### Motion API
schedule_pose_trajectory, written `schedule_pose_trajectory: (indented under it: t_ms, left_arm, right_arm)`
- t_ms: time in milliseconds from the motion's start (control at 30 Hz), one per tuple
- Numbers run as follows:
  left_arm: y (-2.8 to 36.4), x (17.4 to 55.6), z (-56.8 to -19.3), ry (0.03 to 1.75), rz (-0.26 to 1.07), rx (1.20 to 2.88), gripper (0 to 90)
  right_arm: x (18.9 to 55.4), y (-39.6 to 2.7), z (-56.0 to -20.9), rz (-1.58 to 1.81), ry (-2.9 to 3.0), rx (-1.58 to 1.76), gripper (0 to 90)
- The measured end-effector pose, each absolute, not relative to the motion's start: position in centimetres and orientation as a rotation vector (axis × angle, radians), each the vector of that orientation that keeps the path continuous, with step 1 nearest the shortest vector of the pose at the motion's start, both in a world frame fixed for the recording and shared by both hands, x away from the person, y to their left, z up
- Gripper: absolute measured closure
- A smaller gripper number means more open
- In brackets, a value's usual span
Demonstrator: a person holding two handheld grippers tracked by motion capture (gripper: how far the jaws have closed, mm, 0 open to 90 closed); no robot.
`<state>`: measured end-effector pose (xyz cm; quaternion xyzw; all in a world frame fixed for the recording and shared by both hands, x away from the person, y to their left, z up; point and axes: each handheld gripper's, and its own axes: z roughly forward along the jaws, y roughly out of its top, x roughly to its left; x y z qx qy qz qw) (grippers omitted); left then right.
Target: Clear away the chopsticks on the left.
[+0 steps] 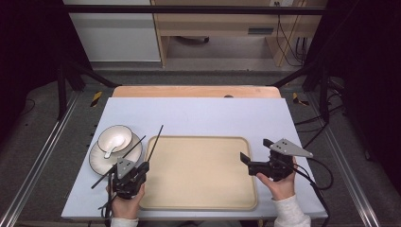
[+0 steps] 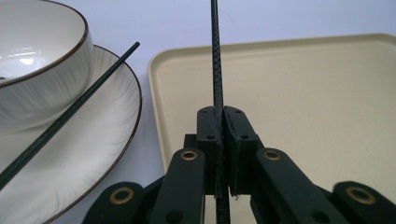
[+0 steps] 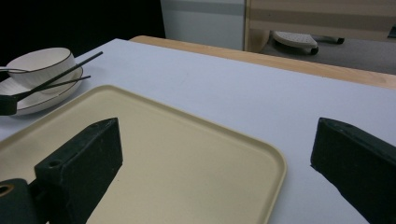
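My left gripper (image 1: 143, 167) (image 2: 219, 119) is shut on a thin black chopstick (image 1: 155, 142) (image 2: 215, 56). The stick points away from me along the left rim of the beige tray (image 1: 198, 198) (image 2: 299, 84). A second black chopstick (image 1: 118, 163) (image 2: 70, 114) lies slanted across the white plate (image 1: 101, 163) (image 2: 107, 140). A white bowl (image 1: 115, 137) (image 2: 32, 60) (image 3: 42, 60) with a spoon (image 1: 111, 150) in it stands on that plate. At the tray's right edge my right gripper (image 1: 255, 150) (image 3: 217, 140) stands open, with nothing between its jaws.
A pale blue mat (image 1: 203, 116) (image 3: 196, 79) covers the wooden table (image 1: 194, 91). Plate and bowl sit just left of the tray. Black frame bars (image 1: 61, 85) and cabinets (image 1: 113, 33) stand behind the table.
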<state>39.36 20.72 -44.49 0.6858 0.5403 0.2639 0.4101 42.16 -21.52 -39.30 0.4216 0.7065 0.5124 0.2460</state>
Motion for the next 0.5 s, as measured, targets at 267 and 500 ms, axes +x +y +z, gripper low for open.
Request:
schedule_pose_trajectory:
  t_ms: [267, 500]
  left_arm:
    - [19.9, 38.6, -45.8, 1.405, 0.697, 1.668, 85.0]
    - [19.6, 38.6, -47.5, 1.438, 0.688, 1.678, 85.0]
  right_arm:
    - [42.3, -21.3, -39.5, 1.390, 1.946, 1.159, 2.5]
    - [42.3, -21.2, -39.6, 1.390, 1.951, 1.156, 2.5]
